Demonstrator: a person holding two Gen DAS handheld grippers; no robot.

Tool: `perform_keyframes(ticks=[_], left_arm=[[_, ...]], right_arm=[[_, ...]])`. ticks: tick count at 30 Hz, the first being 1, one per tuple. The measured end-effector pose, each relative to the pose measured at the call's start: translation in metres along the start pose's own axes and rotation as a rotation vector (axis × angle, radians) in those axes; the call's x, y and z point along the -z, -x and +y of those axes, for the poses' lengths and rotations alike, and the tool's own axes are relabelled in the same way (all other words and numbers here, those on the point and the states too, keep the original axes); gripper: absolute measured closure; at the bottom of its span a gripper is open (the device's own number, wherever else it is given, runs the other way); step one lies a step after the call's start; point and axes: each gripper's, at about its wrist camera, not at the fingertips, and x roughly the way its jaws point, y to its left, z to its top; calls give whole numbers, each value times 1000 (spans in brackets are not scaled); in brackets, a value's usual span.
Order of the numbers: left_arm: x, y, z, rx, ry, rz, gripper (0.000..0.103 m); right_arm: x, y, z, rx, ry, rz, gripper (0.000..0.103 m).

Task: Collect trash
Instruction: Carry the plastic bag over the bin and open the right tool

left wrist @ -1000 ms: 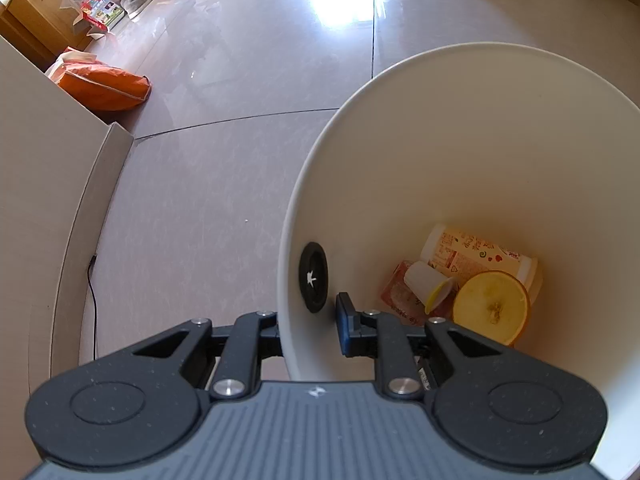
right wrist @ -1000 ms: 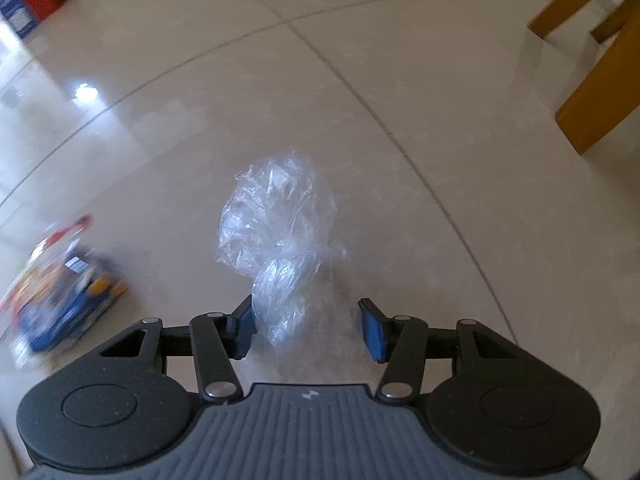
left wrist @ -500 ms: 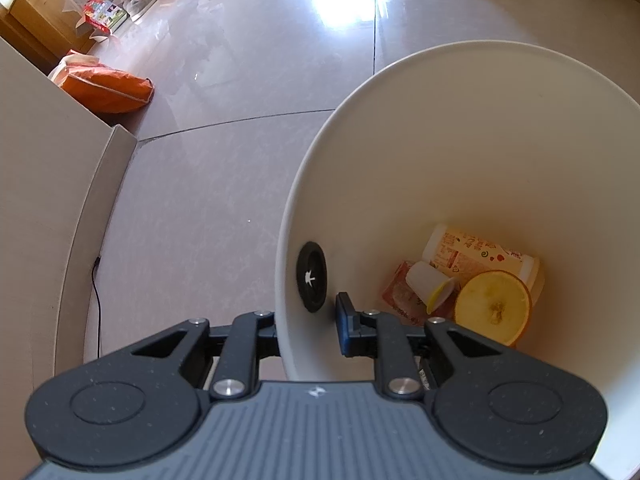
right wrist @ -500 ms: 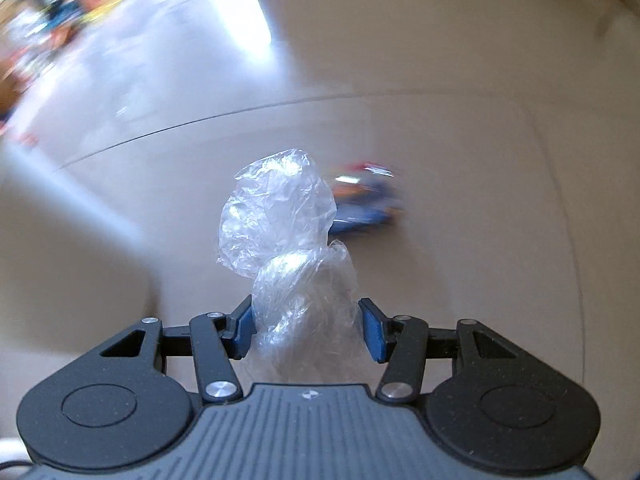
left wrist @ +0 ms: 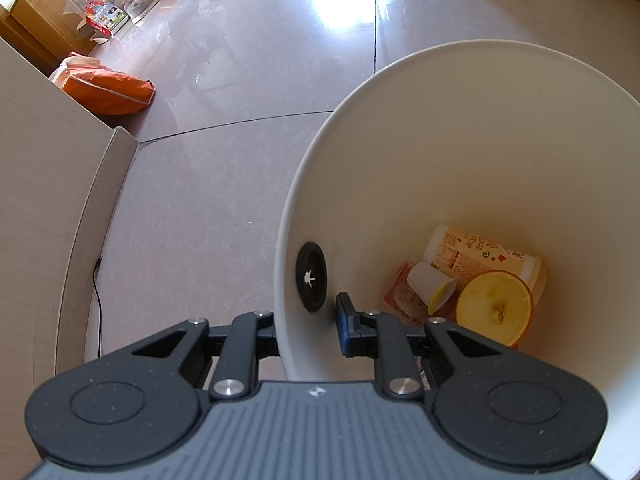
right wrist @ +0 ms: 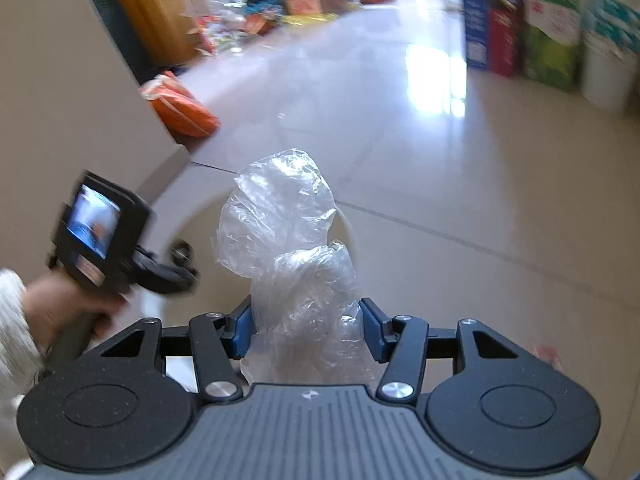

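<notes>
Jaws of the left gripper (left wrist: 306, 326) straddle the near wall of the white bin (left wrist: 472, 128), pinching it, one finger outside, one inside. At the bin's bottom lie a printed cup (left wrist: 480, 254), a small white cup (left wrist: 430, 284) and an orange slice (left wrist: 495, 307).

Right gripper (right wrist: 306, 328) jaws press a crumpled clear plastic bag (right wrist: 288, 248) at its bunched lower part. It looks very light, soft and slippery, best held low. The bin's rim shows behind the bag.

Tiled floor (left wrist: 208, 200), orange bag (left wrist: 108, 88)
</notes>
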Motion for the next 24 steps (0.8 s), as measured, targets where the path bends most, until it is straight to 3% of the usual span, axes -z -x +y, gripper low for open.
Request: perform_keyframes(ticks=[4,5,7,24], left_arm=[[0,0,1,3,-2,-1,84],[0,0,1,4,-3,-2,84],[0,0,2,7,-1,-1,84],[1,1,1,6,-4,-3,84]], right_arm=[[-25,-17,24,-38,59,-14,40],[-28,-21,28,-43,70,-16,28],[-28,-23,34,-35,84,-26,13],[-9,-20,-10,98,-36,-28,12]])
